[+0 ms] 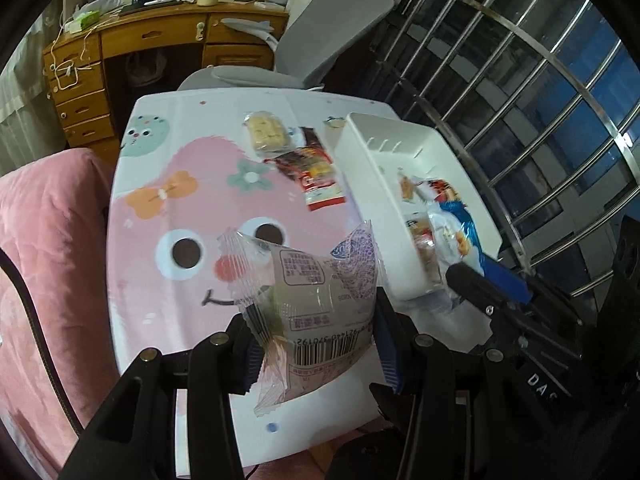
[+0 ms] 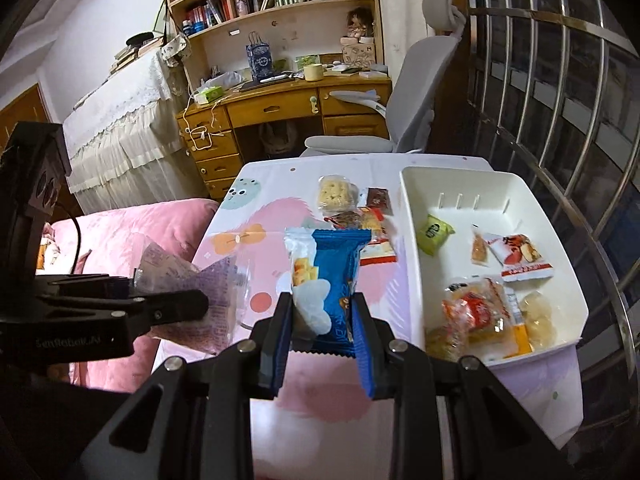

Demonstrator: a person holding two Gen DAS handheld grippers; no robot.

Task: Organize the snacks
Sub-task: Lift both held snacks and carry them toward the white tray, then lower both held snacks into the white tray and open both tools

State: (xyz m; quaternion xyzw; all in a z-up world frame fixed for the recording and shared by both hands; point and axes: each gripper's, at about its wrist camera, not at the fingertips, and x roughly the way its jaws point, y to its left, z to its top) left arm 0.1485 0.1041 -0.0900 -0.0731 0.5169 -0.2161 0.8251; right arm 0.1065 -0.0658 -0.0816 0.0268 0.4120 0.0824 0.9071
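left tongs (image 1: 316, 344) clamp purple packet (image 1: 308, 280), right tongs (image 2: 322, 336) clamp blue packet (image 2: 332, 276), beside white bin (image 2: 560, 264) rim

Small table (image 2: 320, 408) with a pink cartoon-face top, eyes, bow and flower printed on it, standing just beside a pink blanket (image 2: 132, 232). At its far middle, a loose cluster of snacks lying flat: a clear pack of pale crackers (image 2: 335, 193), a dark brown sachet (image 2: 378, 199) beside it, and red-and-white packets (image 2: 374, 236) overlapping just in front. Along the right edge, a white rectangular bin (image 2: 420, 216) resting on the top, long side toward the window bars, holding a green packet (image 2: 434, 231) and several red, orange and yellow wrapped snacks.
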